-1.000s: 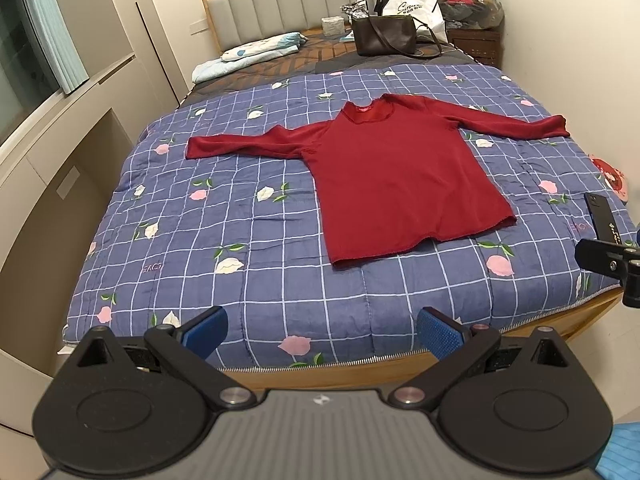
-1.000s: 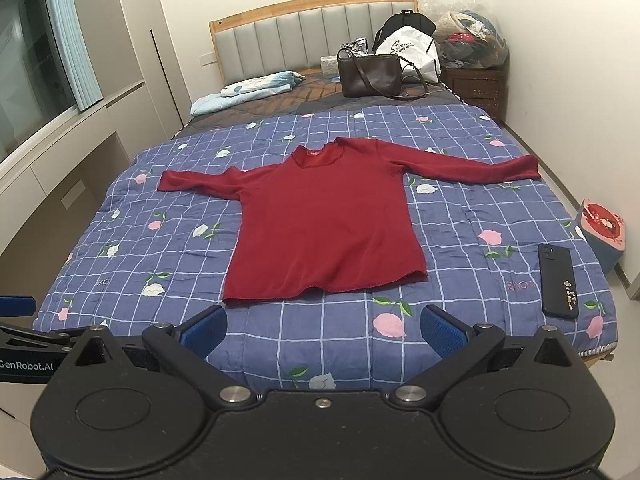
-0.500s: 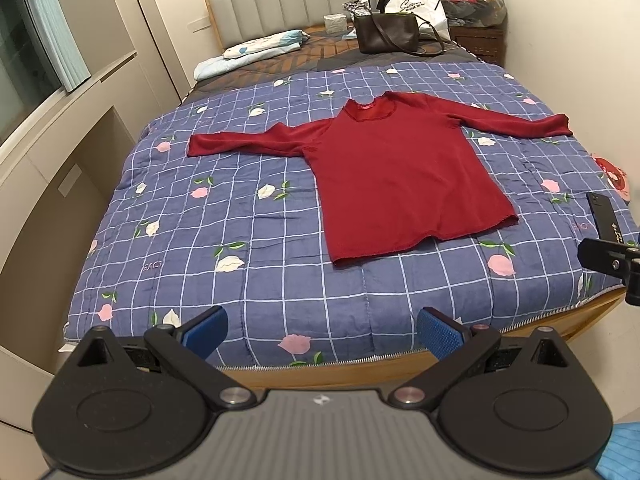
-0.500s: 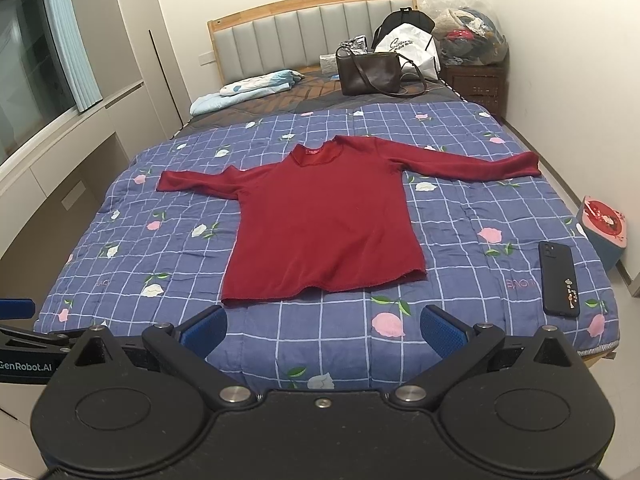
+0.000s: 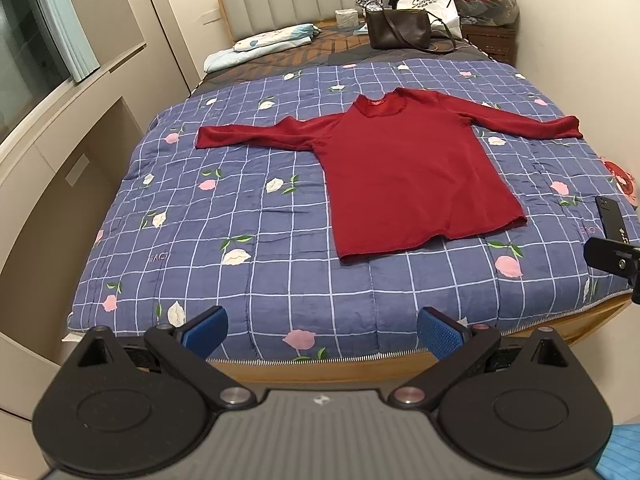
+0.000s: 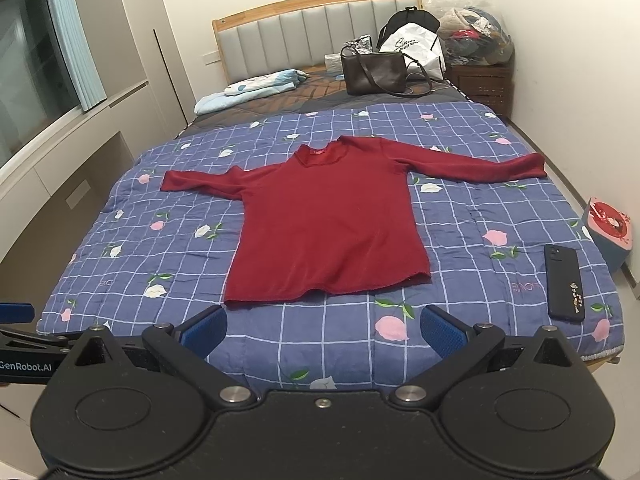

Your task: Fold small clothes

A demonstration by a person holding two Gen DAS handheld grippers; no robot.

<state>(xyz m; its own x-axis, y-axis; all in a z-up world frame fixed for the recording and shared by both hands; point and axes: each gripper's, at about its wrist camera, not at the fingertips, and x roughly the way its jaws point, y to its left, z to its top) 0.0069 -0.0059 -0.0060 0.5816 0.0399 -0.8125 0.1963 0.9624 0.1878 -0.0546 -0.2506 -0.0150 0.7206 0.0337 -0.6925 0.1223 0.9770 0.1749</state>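
Right wrist view: the red long-sleeved top [image 6: 326, 220] lies spread ahead of my right gripper [image 6: 323, 328]; both it and the left gripper [image 5: 320, 330] gape wide, empty. I'd pinch sleeve cuffs cleanly, avoiding quilt [image 6: 460, 300].

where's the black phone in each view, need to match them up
Left wrist: phone at the far right edge, on the quilt, partly cut off by the right gripper.
Right wrist: phone at lower right, on the quilt near its corner.
Shared landmark: the red shirt, left of the phone in both.
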